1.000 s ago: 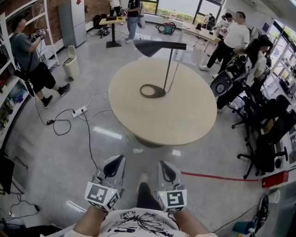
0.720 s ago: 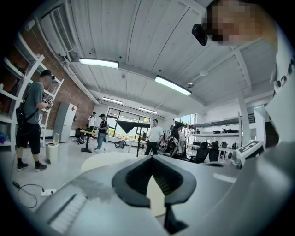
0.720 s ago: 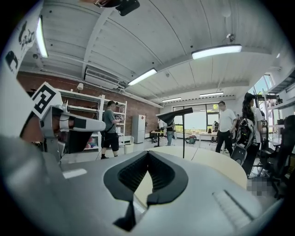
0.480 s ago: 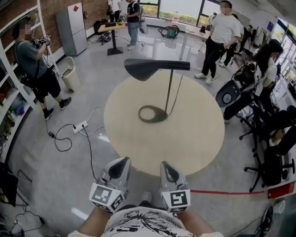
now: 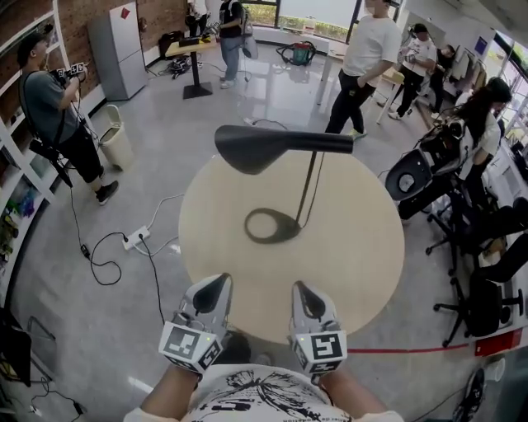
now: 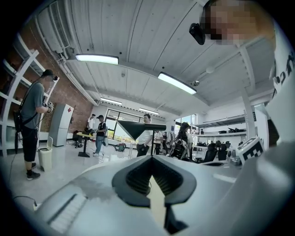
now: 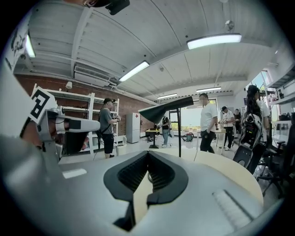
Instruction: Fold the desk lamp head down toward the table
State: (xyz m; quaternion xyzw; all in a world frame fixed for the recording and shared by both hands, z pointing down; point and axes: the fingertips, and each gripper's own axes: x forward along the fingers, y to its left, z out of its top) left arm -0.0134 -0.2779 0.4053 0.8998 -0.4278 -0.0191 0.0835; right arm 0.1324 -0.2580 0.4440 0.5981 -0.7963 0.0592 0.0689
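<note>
Right now I hold the left gripper (image 5: 214, 285) and right gripper (image 5: 302, 290) low over the near edge of the round beige wooden table (image 5: 363, 247). Each has its jaws pressed together on nothing, since I judge the reach hasn't begun. The black metal desk lamp with cone-shaped head (image 5: 256, 148) stands well ahead of both tips, its head level and high on the thin stem.

Desk lamp head (image 5: 252, 147): smooth matt black, metal-like.
Table top (image 5: 355, 247): pale beige, matt, even.
Floor (image 5: 272, 91): grey, polished, glossy, with reflections.
Left gripper (image 5: 216, 281), right gripper (image 5: 300, 288): smooth light-grey plastic shells; ribbed matt black pads (image 6: 138, 177).
Wall (image 5: 82, 8): rough red brick.
</note>
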